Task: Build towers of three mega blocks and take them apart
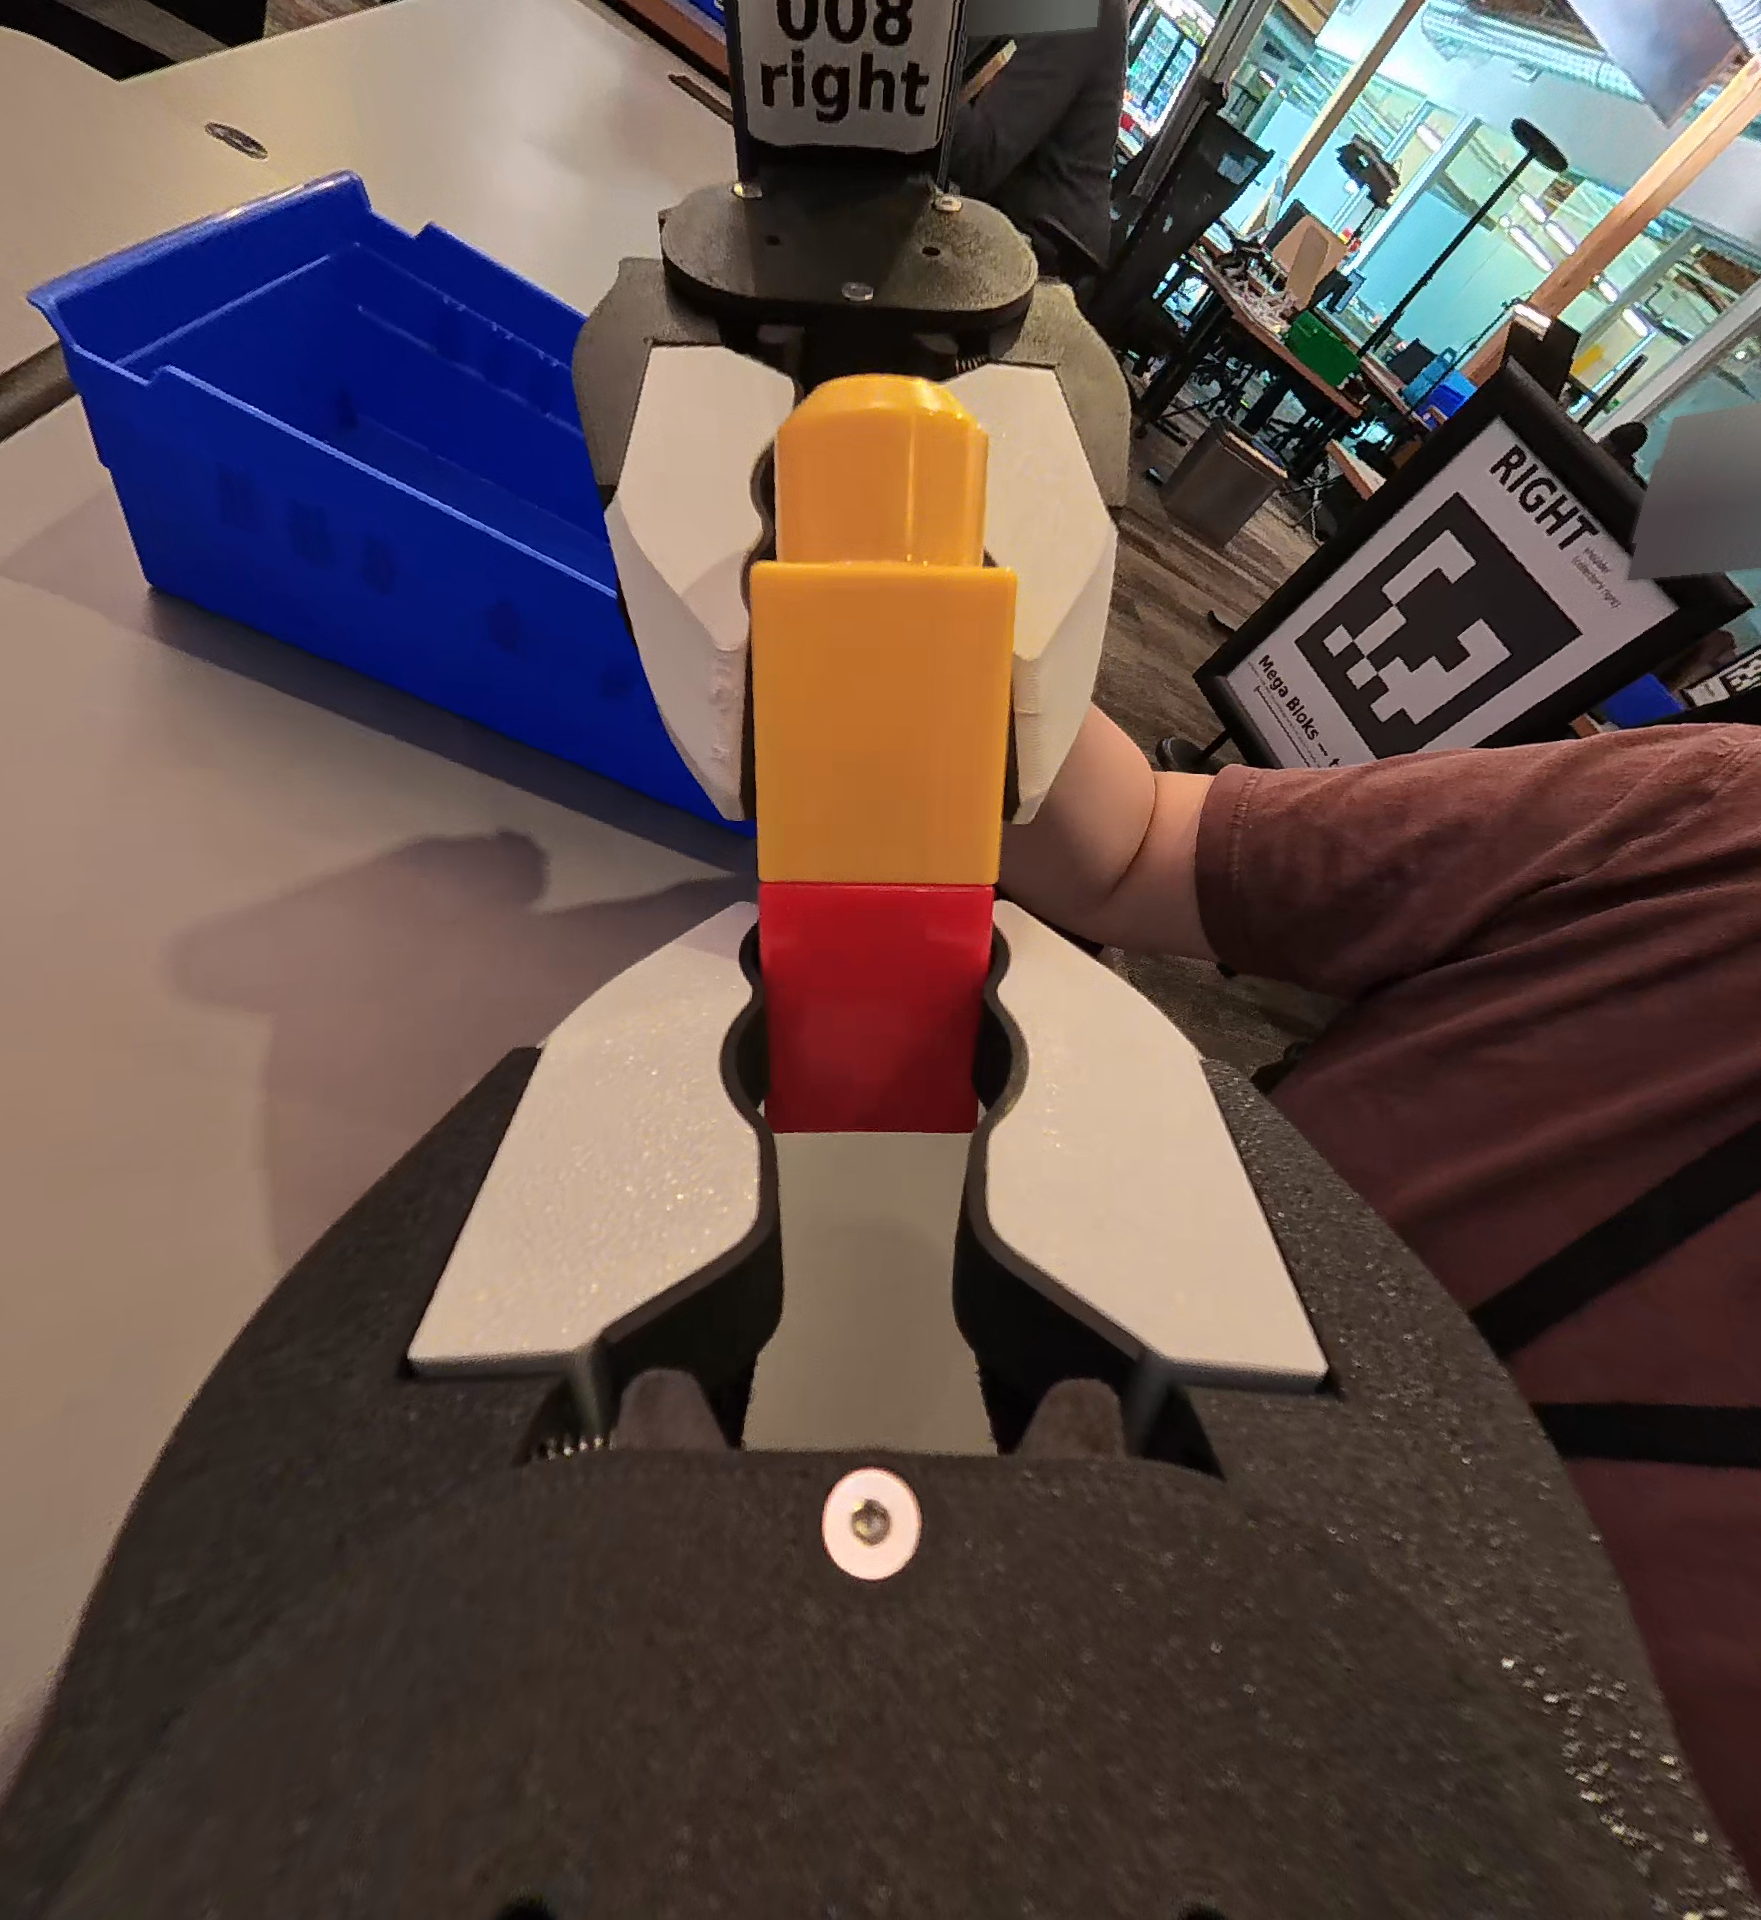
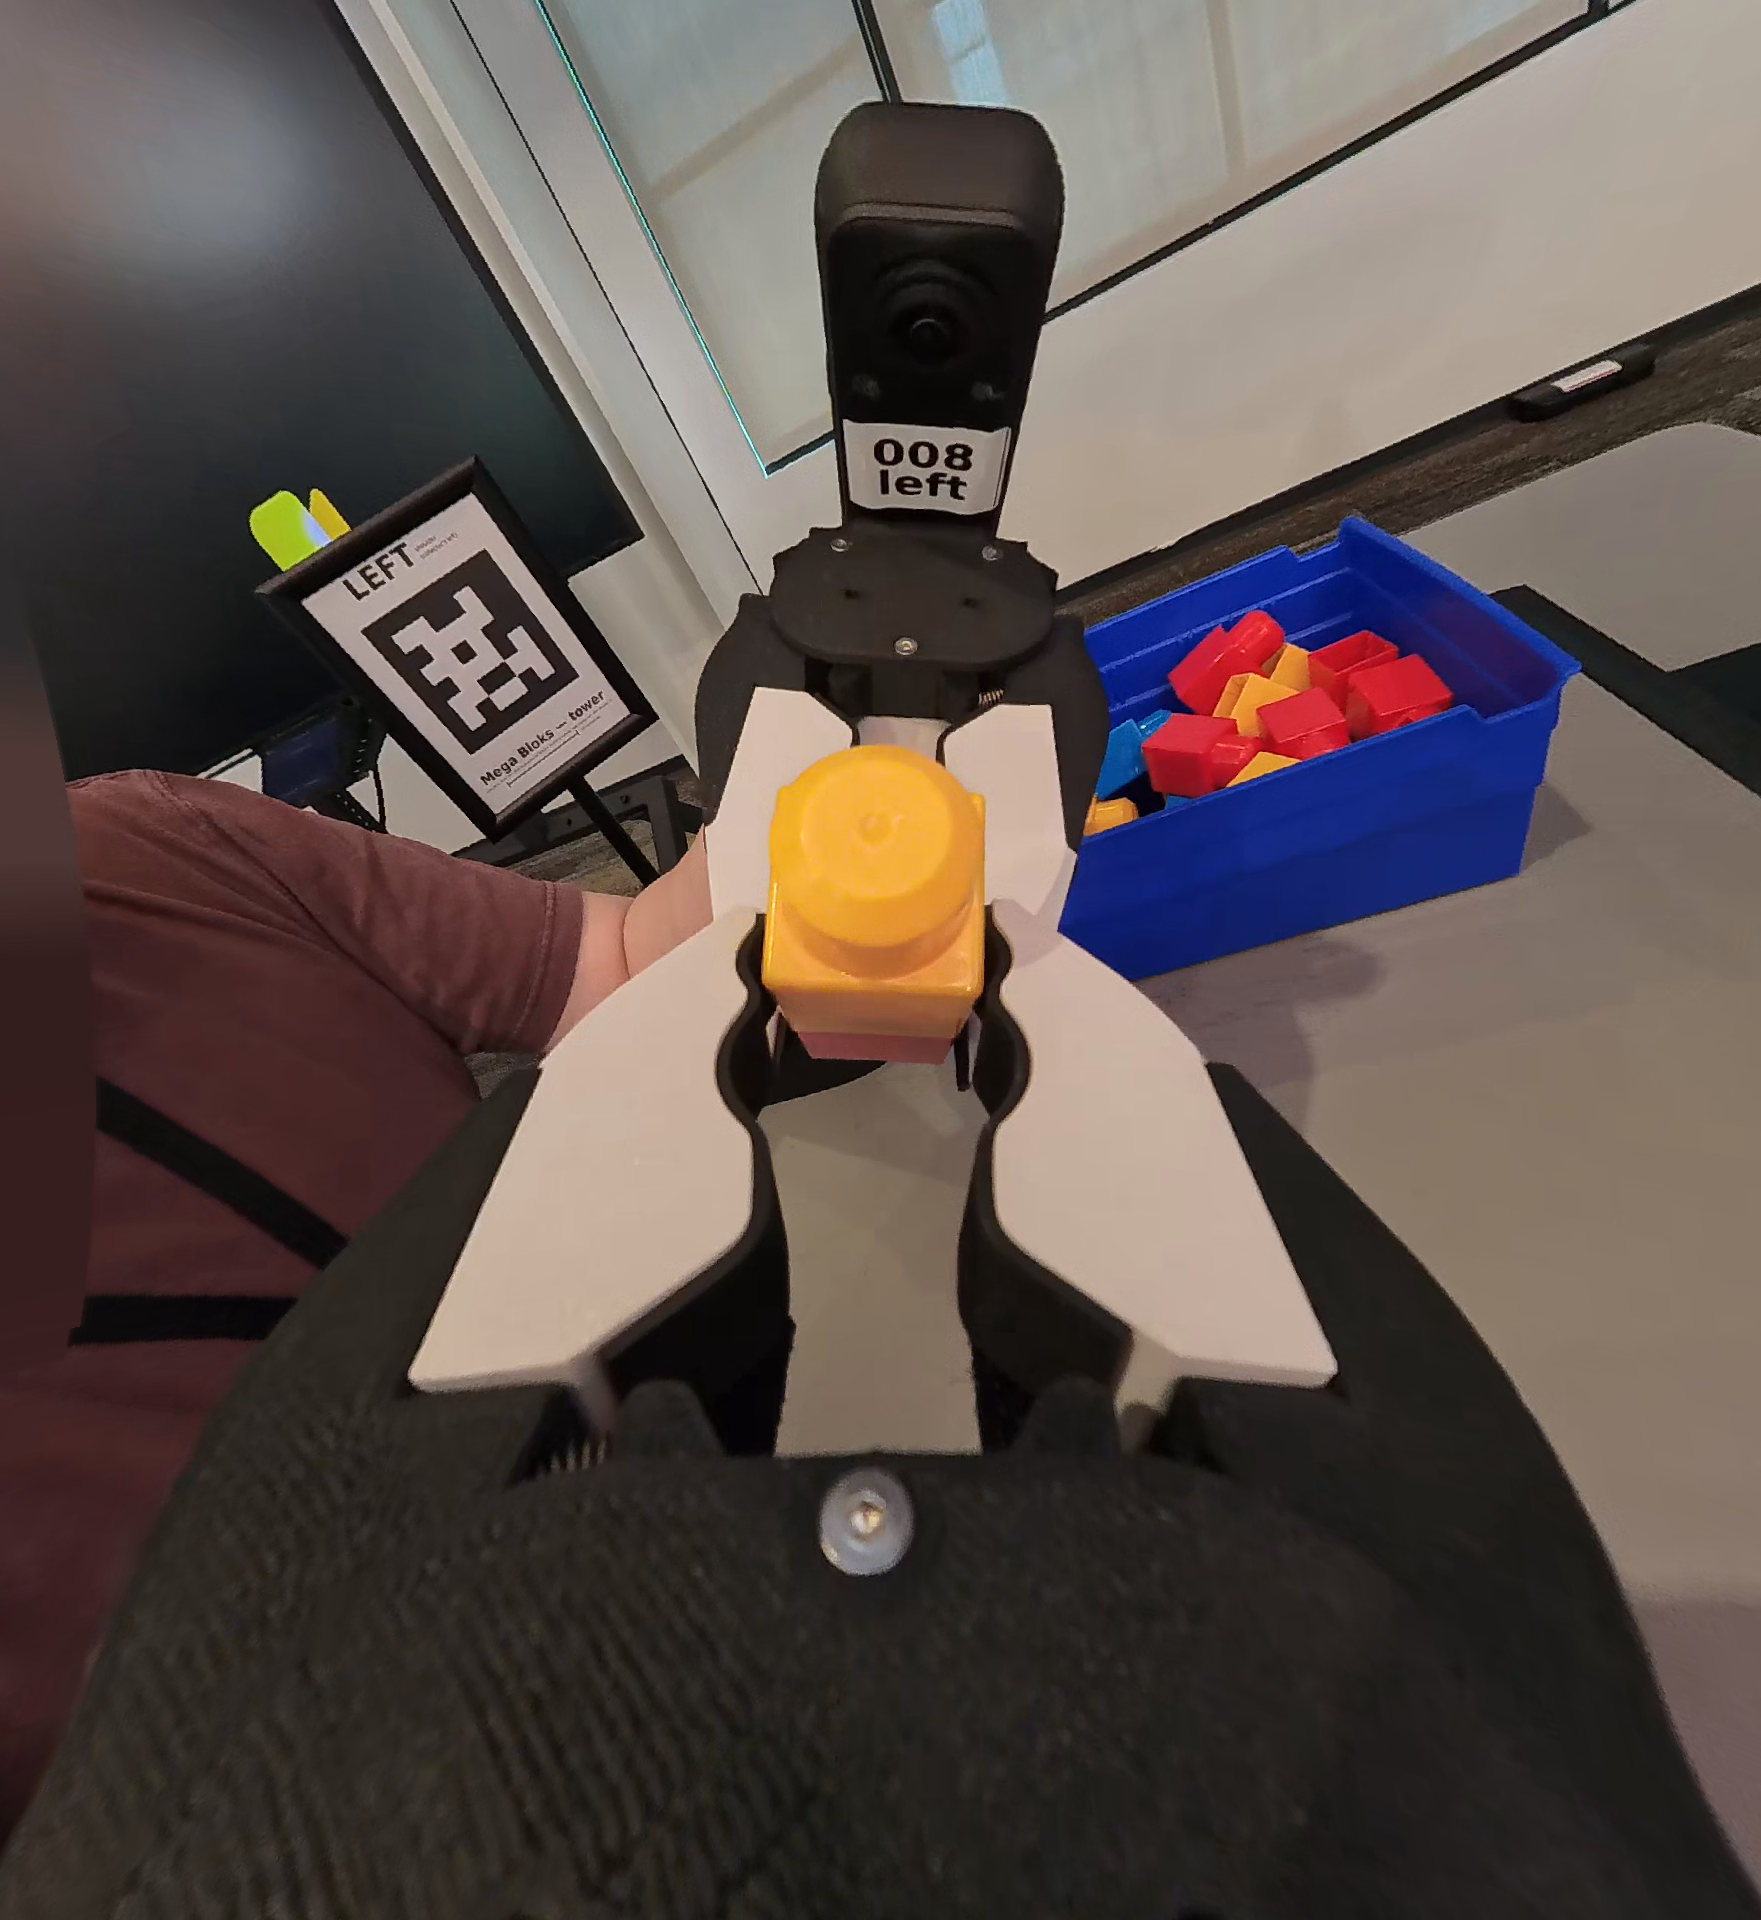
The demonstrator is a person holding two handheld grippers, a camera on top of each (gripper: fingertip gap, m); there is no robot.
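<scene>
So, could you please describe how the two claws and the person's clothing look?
Both the left claw and the right claw have pale grey wavy-edged fingers on a textured black body, a silver screw behind, and a black camera bearing a white label. The person wears a maroon short sleeve.

We see a yellow block joined to a red block. The tongs are white and black. The bin is blue, the tabletop grey, the sleeve dark red.
</scene>
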